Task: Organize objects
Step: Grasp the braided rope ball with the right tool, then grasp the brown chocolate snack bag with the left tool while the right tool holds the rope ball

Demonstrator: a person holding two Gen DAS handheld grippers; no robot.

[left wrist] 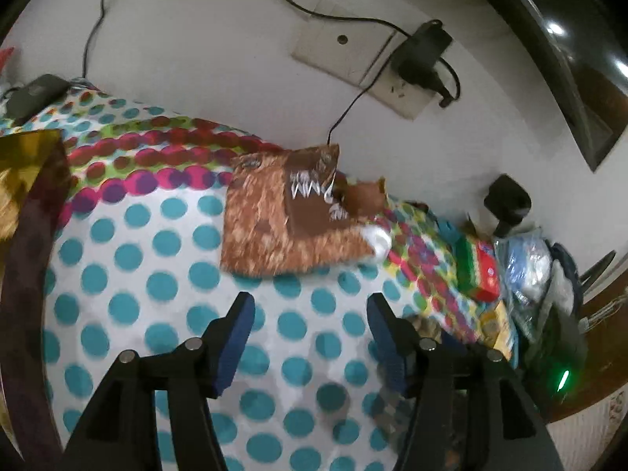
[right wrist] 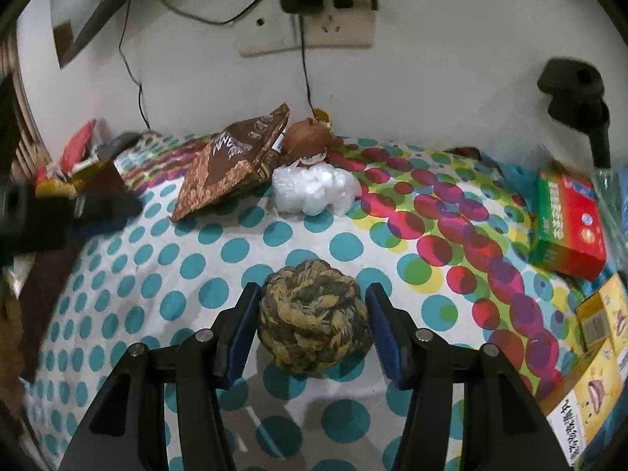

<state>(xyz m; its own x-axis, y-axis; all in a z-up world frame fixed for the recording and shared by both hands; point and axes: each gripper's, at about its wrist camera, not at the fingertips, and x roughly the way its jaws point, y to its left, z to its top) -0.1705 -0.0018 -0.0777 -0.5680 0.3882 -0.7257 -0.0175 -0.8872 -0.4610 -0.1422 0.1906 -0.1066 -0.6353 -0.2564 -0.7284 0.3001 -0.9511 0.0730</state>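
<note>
A yellow-and-grey braided rope ball (right wrist: 314, 318) lies on the dotted cloth (right wrist: 165, 274) between the fingers of my right gripper (right wrist: 312, 327). The jaws are open around it with small gaps on both sides. A brown snack bag (right wrist: 231, 161) leans at the back near the wall, with a small doll (right wrist: 310, 149) wrapped in white plastic beside it. My left gripper (left wrist: 310, 337) is open and empty above the cloth, in front of the same brown snack bag (left wrist: 282, 219).
A green-and-red box (right wrist: 569, 219) and yellow boxes (right wrist: 600, 337) line the right edge. Red and yellow packets (right wrist: 74, 165) sit at the back left. A wall socket (right wrist: 310, 27) with plugs and cables is behind. A dark brown board (left wrist: 27, 259) stands left.
</note>
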